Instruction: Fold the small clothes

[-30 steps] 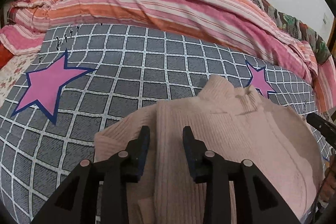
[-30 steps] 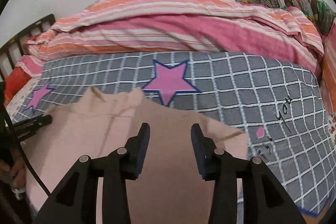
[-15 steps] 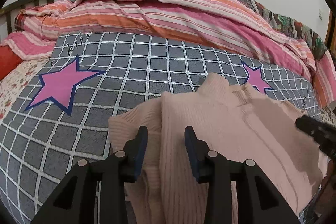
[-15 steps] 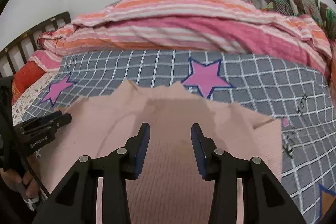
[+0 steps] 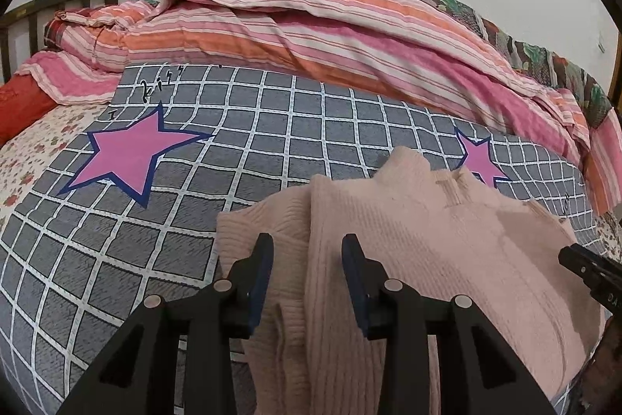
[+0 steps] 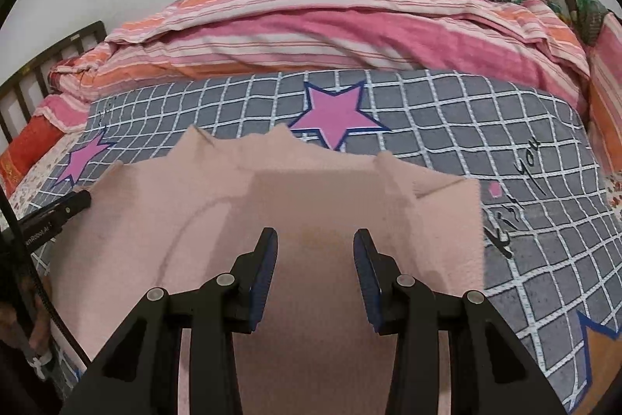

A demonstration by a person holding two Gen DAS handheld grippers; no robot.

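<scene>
Both fingers part-open, gripping nothing: left gripper [image 5: 307, 277] & right gripper [image 6: 315, 273] hover over pink sweater [image 5: 427, 240] on bed [image 5: 155, 240]. Mid-fold, prob.; next: pinch an edge.

Two matte black, angular two-finger grippers are seen from their own wrist cameras. The left gripper [image 5: 307, 259] is built of triangular cut-out arms, joined by round silver-grey pivot screws, and is tipped with flat fingers faced in dark blue pads [image 5: 261, 275]. The right gripper [image 6: 315, 259] is made to the same pattern, with four pale screw heads and blue-lined fingers [image 6: 365, 271]. In the right wrist view, white lettering is printed along the left gripper's black side, and a thin black cable [image 6: 42, 294] is run beside it.
</scene>
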